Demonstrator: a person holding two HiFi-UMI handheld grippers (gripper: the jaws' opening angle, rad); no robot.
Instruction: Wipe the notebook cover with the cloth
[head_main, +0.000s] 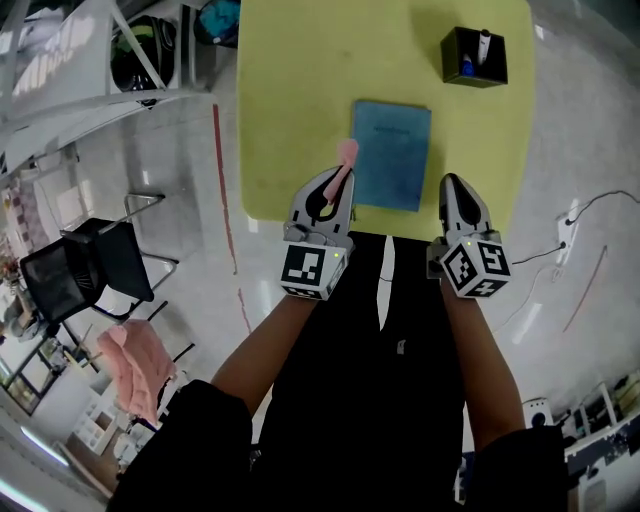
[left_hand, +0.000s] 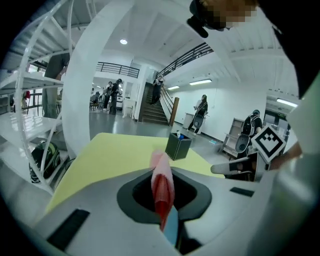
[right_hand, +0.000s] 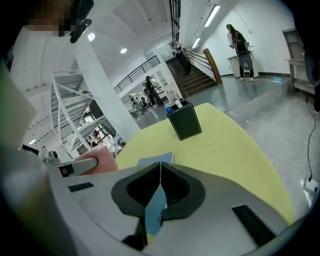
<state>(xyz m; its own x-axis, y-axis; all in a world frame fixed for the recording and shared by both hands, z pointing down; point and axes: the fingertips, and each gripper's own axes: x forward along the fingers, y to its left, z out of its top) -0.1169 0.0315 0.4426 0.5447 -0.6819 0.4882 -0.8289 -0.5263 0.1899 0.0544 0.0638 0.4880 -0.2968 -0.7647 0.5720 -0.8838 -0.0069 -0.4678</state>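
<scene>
I have the left gripper (head_main: 338, 180) clamped tight on the pink cloth (head_main: 347, 153), which sticks out past the jaw tips at the notebook's near left corner. I cannot tell whether the cloth touches the cover. The blue notebook (head_main: 391, 153) lies closed and flat on the yellow table (head_main: 290, 100). My right gripper (head_main: 455, 185) sits just off the notebook's near right corner, its jaws pressed together with nothing between them. A black pen holder (head_main: 474, 57) stands beyond the notebook's far right corner, well apart from it.
</scene>
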